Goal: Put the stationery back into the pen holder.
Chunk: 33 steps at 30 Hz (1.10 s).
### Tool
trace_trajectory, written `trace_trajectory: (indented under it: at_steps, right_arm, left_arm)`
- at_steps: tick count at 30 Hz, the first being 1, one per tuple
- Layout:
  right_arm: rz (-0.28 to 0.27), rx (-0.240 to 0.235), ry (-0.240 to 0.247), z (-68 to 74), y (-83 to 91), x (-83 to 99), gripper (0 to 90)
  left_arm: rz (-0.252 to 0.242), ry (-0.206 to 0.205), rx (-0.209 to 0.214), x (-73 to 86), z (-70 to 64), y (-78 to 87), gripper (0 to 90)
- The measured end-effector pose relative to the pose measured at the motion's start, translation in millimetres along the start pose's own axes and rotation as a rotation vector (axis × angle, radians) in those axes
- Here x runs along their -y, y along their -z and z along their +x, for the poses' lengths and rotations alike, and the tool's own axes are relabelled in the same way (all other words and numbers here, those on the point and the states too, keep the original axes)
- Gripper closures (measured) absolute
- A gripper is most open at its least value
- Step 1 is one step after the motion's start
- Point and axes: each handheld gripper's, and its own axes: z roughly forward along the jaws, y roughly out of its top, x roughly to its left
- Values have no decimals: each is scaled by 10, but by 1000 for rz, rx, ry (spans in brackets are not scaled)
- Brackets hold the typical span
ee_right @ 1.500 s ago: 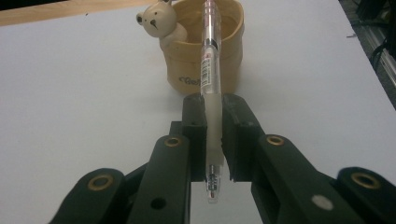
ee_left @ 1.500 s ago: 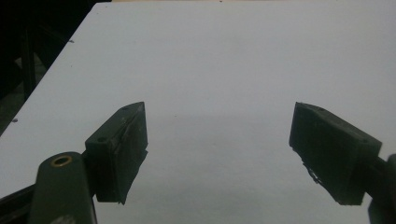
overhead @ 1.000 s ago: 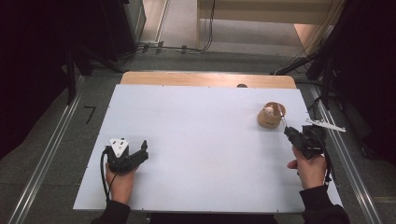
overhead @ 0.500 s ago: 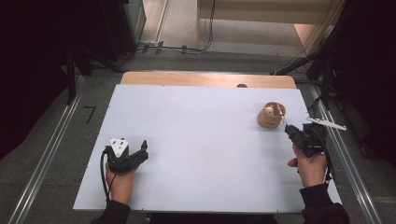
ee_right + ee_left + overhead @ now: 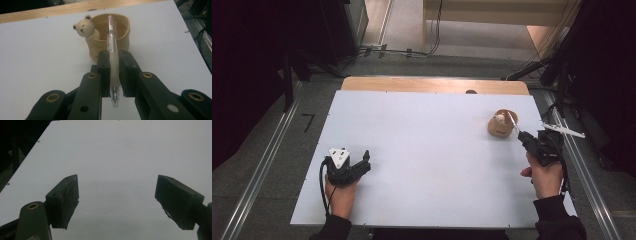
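Gripping the pen point(image 5: 112, 53), the right gripper point(image 5: 113, 72) hovers at the cup point(image 5: 117, 32); a tilt could miss the rim; left gripper point(image 5: 116, 202) gapes.

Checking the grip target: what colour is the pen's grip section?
Frosted clear-white on the pen; the right gripper view shows it best.

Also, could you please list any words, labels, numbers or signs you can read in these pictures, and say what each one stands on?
"7": a dark mark that reads like this digit, on the grey floor left of the white table.
Red print on the label of the clear plastic pen clamped in the right gripper, over the tan bear-shaped holder: too small and blurred to read.
Nothing else legible.
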Motion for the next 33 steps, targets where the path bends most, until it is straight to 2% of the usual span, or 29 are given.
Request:
trace_trajectory:
  at_steps: [12, 33]
  right_arm:
    - [-24, 4, 0, -20, 26, -53, 777]
    - [-18, 7, 8, 5, -6, -92, 777]
  left_arm:
    - [1, -1, -1, 0, -1, 1, 200]
    - [0, -1, -1, -1, 0, 2, 200]
